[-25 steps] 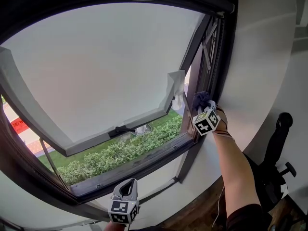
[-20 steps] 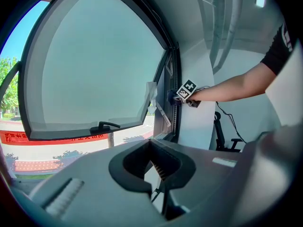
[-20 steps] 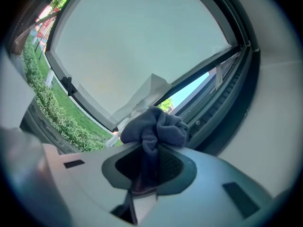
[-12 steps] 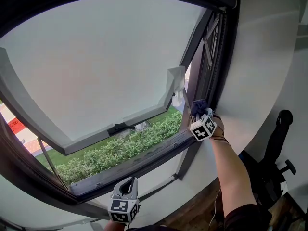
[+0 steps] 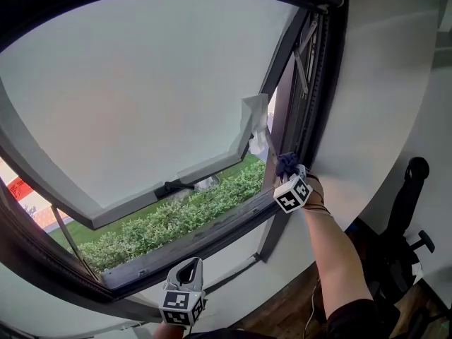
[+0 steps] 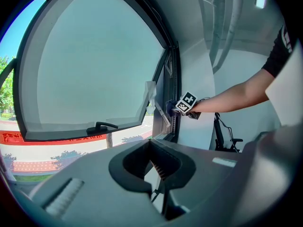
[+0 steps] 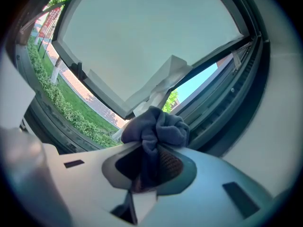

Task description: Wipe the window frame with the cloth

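Note:
A dark window frame holds an outward-tilted sash with frosted glass. My right gripper is shut on a bunched dark blue cloth, which it presses against the frame's right upright near the lower corner. The left gripper view shows the right gripper from the side at that upright. My left gripper hangs low at the bottom centre, below the sill, jaws closed with nothing between them.
A sash handle sits on the lower sash rail. A stay arm crosses the right opening. White film peels at the sash corner. A hedge lies outside. A white wall and black chair are at right.
My right gripper with the cloth has slid down and slightly left along the right upright. The left gripper has stayed put.

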Demonstrator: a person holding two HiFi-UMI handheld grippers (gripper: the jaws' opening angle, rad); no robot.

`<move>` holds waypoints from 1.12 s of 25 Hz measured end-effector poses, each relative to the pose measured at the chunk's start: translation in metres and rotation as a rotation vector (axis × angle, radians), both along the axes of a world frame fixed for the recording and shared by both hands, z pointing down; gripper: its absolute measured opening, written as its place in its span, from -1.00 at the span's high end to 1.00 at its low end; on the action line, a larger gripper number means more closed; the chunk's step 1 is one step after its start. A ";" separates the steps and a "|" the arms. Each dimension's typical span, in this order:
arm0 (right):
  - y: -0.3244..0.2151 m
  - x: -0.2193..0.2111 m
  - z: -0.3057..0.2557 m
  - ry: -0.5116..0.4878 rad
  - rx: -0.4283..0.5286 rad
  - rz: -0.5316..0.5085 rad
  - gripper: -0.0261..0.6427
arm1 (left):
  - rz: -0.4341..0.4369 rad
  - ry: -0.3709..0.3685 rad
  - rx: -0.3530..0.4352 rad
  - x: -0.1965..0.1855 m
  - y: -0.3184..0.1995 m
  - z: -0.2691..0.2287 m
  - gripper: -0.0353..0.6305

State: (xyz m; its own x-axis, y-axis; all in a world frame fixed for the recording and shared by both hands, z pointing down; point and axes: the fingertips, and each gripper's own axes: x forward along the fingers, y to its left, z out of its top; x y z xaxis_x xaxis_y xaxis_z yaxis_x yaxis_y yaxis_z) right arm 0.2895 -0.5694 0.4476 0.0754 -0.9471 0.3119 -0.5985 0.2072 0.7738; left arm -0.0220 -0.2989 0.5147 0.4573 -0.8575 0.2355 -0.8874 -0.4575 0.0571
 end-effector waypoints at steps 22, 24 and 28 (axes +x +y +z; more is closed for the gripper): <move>0.001 0.000 0.110 0.080 -0.177 -0.020 0.70 | -0.013 -0.004 -0.020 0.015 -0.017 0.011 0.87; 0.002 0.001 0.123 0.080 -0.213 -0.019 0.70 | -0.020 -0.004 -0.024 0.014 -0.017 0.014 0.87; 0.005 0.002 0.147 0.109 -0.253 -0.033 0.70 | -0.035 -0.011 -0.039 0.012 -0.015 0.017 0.87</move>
State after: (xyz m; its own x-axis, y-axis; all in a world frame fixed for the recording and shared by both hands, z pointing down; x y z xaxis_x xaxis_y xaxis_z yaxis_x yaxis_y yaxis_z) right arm 0.2915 -0.5649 0.5949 0.0921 -0.8426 0.5307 -0.5041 0.4201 0.7546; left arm -0.0103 -0.3139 0.5313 0.4246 -0.8629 0.2740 -0.9033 -0.4241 0.0641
